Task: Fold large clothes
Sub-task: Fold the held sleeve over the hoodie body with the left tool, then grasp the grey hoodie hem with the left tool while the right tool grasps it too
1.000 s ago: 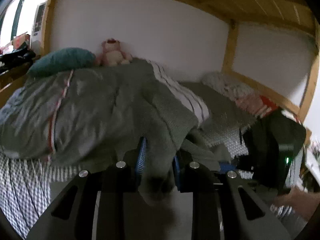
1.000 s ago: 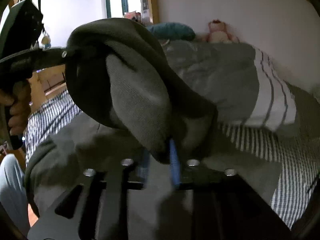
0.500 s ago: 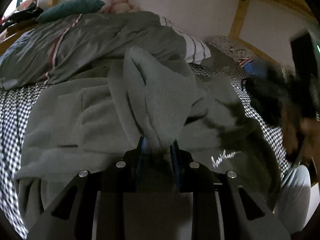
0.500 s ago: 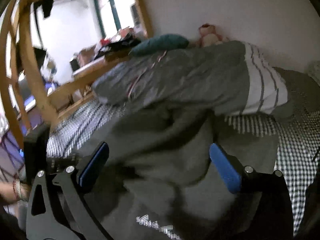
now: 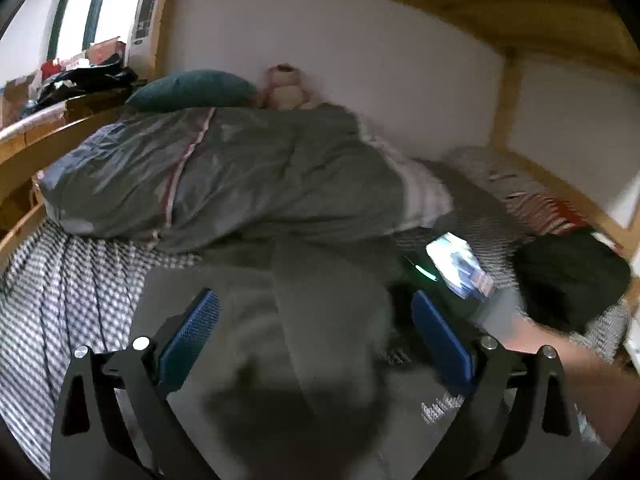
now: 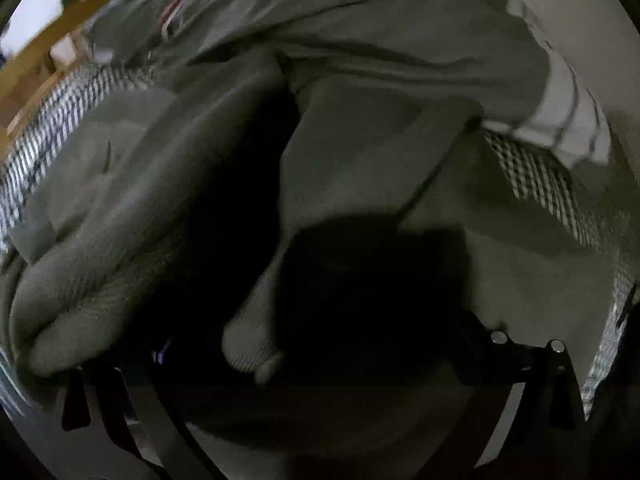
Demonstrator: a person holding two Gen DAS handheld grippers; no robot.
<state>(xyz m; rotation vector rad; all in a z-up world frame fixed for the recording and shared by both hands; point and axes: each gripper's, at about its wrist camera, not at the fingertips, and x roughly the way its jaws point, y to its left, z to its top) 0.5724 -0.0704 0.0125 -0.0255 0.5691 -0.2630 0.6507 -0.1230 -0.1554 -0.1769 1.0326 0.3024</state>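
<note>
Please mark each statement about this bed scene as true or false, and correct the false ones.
1. The left gripper is open. True; its jaws have just been opening, and the grey garment lies loose between the blue pads.
2. A teal pillow lies at the far end of the bed. True.
3. The bed sheet is plain white. False; it is checked.
4. The plush toy sits on the grey garment. False; it sits behind the grey duvet, by the wall.
5. A dark bundle lies at the right. True.
</note>
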